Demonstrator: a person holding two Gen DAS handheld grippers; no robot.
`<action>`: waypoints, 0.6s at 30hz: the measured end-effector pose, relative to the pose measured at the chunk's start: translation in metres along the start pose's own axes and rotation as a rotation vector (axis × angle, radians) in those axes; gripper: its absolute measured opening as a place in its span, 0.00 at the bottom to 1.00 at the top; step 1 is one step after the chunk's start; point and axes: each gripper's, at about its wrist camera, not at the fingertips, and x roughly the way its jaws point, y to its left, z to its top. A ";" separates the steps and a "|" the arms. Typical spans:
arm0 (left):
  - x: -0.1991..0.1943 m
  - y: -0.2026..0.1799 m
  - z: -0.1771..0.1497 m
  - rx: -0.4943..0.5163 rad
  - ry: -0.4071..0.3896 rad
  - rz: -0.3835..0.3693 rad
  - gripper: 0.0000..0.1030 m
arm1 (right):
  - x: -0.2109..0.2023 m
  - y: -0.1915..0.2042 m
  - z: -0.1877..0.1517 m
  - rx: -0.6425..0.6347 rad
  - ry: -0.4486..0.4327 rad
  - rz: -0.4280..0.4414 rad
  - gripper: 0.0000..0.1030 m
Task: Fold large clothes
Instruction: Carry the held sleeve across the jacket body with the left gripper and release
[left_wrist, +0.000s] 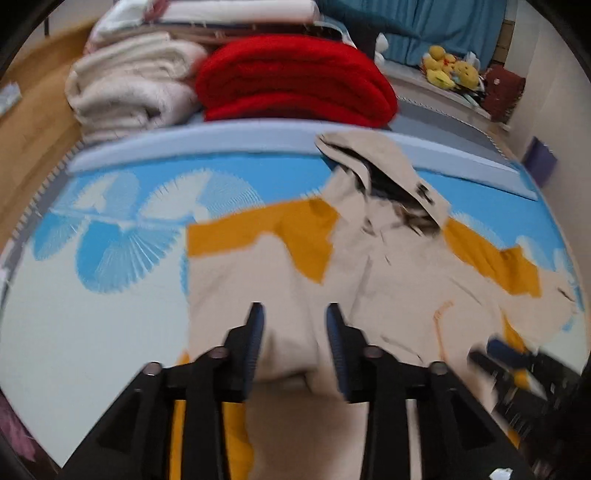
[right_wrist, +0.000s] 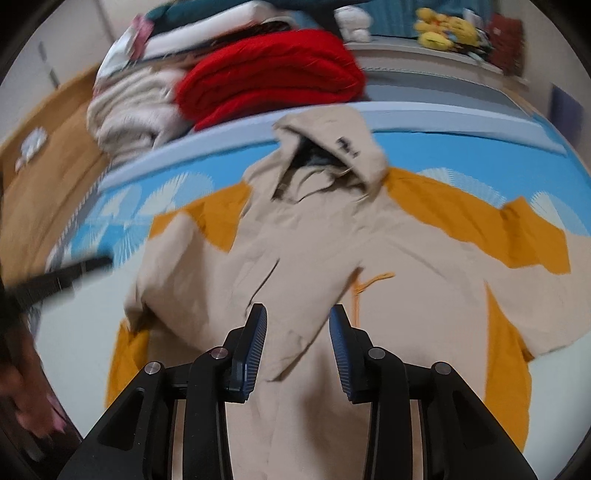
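Jacket (right_wrist: 325, 258), beige with mustard panels, hooded, lies spread flat on my blue patterned bed sheet (left_wrist: 110, 229), hood toward the red blanket (left_wrist: 295, 77) and folded white blanket (left_wrist: 129, 88). My left gripper (left_wrist: 294, 314) and right gripper (right_wrist: 298, 317) both hang over it, jaws part-open, nothing pinched between them

Dark mark on the jacket's hood (right_wrist: 332, 144) (blurred, unreadable).

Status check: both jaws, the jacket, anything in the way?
Left gripper and right gripper: jaws open, empty. Beige-and-yellow hooded jacket spread on bed, left sleeve folded in. Nothing blocking it.
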 end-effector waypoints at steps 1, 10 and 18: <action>0.002 0.000 0.002 0.003 -0.013 0.029 0.36 | 0.008 0.006 -0.003 -0.025 0.019 -0.005 0.36; 0.004 0.030 0.027 -0.112 0.000 0.028 0.37 | 0.066 0.049 -0.022 -0.252 0.122 -0.088 0.44; 0.013 0.056 0.030 -0.153 0.042 0.042 0.39 | 0.099 0.062 -0.035 -0.399 0.187 -0.205 0.44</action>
